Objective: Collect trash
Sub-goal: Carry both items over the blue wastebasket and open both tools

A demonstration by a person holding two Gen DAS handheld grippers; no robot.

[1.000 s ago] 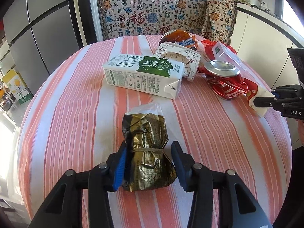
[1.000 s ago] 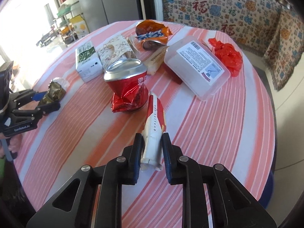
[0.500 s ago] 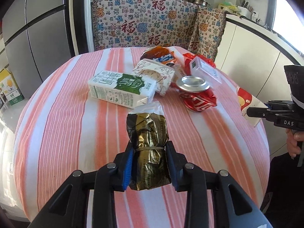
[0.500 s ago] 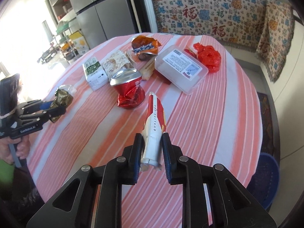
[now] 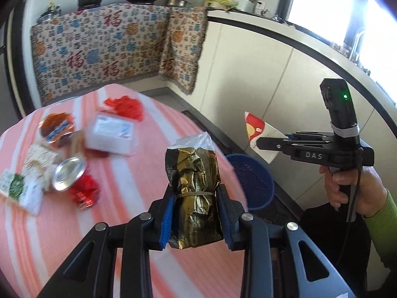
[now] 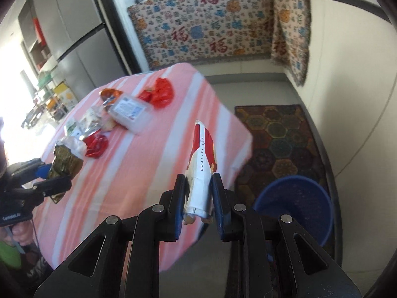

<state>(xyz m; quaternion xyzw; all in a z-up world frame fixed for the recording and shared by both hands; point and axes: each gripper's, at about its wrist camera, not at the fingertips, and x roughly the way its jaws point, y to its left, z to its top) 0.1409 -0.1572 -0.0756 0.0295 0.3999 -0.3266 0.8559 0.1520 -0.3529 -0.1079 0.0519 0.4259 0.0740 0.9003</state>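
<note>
My left gripper (image 5: 194, 203) is shut on a crumpled gold foil packet (image 5: 193, 186) bound with a rubber band, held in the air above the table's right edge. My right gripper (image 6: 197, 191) is shut on a flattened red-and-white paper cup (image 6: 202, 164), lifted off the table near its edge. In the left wrist view the right gripper (image 5: 260, 142) hangs over the floor with the paper cup (image 5: 258, 131) sticking out. In the right wrist view the left gripper (image 6: 53, 178) shows at the far left with the foil packet (image 6: 65, 161). A blue bin (image 6: 295, 206) stands on the floor.
On the striped round table (image 5: 148, 164) lie a crushed red can (image 5: 74, 178), a clear plastic box (image 5: 109, 134), a red bag (image 5: 124, 106), an orange wrapper (image 5: 55, 126) and a milk carton (image 5: 17, 186). The blue bin (image 5: 250, 178) stands by the cabinets beside a patterned rug (image 6: 278, 136).
Both grippers rose from the table with their items and swung right, toward the table's edge and the blue bin. The left gripper's jaws closed on the foil packet.
</note>
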